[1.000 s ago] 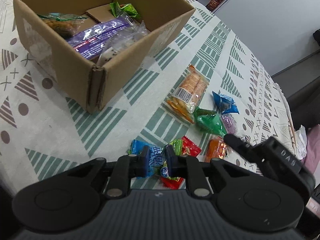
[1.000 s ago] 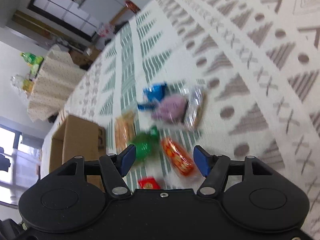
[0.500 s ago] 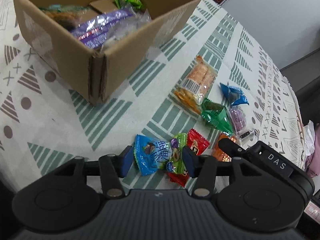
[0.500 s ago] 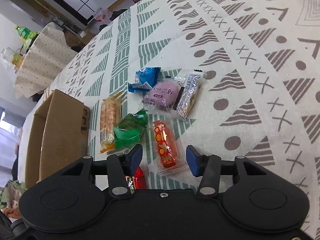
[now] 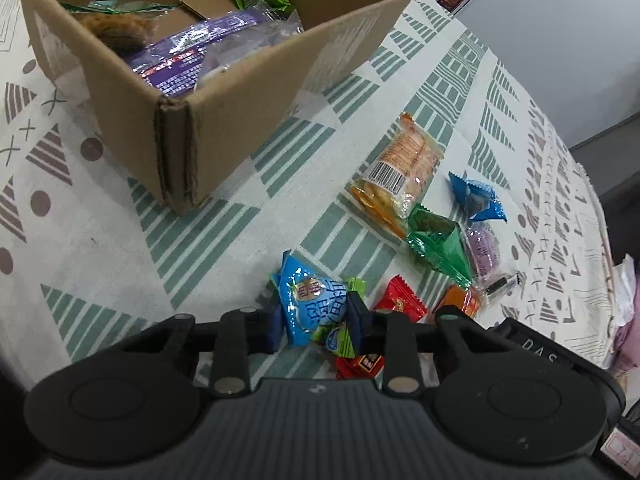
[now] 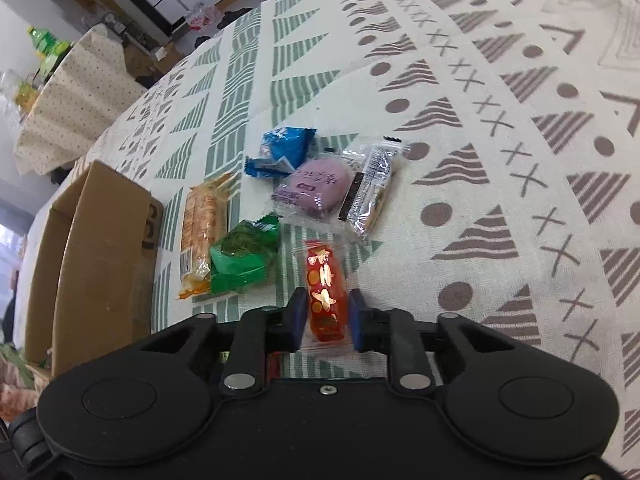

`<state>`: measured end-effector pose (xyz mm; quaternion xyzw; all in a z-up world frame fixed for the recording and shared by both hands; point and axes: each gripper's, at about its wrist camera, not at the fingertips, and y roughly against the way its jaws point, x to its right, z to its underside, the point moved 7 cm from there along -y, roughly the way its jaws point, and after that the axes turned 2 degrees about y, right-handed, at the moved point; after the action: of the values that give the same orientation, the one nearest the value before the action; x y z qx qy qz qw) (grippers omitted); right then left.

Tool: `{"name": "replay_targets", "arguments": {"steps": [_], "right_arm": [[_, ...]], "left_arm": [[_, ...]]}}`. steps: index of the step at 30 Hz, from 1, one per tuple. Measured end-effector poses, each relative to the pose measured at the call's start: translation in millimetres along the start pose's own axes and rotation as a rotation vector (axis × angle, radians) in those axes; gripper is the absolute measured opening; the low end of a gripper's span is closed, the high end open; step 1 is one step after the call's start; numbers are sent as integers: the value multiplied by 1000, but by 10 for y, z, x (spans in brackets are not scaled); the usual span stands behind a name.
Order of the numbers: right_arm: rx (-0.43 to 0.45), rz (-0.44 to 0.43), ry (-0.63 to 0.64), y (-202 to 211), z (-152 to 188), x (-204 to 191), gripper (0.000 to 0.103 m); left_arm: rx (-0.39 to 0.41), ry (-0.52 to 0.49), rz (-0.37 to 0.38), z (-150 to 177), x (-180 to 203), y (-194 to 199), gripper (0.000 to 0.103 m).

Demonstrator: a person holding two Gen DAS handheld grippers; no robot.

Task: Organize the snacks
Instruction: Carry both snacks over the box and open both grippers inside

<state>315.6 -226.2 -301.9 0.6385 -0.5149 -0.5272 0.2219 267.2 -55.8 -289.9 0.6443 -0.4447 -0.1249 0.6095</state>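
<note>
My left gripper (image 5: 314, 324) points down at the patterned tablecloth, its jaws closing on a blue snack packet (image 5: 312, 304) that both pads touch. A small green packet (image 5: 340, 340) and a red one (image 5: 360, 362) lie just under it. My right gripper (image 6: 328, 320) is closing its jaws on a red-orange snack bar (image 6: 326, 296), which the pads press from both sides. The cardboard box (image 5: 240, 92) stands upper left in the left wrist view with several snacks inside. The same box (image 6: 100, 248) is at the left in the right wrist view.
Loose snacks lie together on the cloth: an orange cracker pack (image 6: 202, 220), a green packet (image 6: 244, 256), a blue packet (image 6: 282, 150), a purple cake (image 6: 316, 188) and a clear-wrapped bar (image 6: 370, 188). Another red packet (image 5: 400, 304) lies near the left gripper. The table edge curves away at the right.
The left jaws opened wide around the blue packet, then closed in on it. The right jaws narrowed from wide open onto the red-orange bar.
</note>
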Motion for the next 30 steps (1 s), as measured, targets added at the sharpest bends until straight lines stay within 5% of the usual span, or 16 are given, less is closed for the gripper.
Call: {"name": "replay_targets", "arguments": {"steps": [15,30], "right_arm": [[42,-74,36,289,-18,-246,20],[126,-237,73,587,-88,-566,19]], "left_arm": [[109,-57,32,-142,88,520,30],[245,-106,46,-459,191,1025,30]]}}
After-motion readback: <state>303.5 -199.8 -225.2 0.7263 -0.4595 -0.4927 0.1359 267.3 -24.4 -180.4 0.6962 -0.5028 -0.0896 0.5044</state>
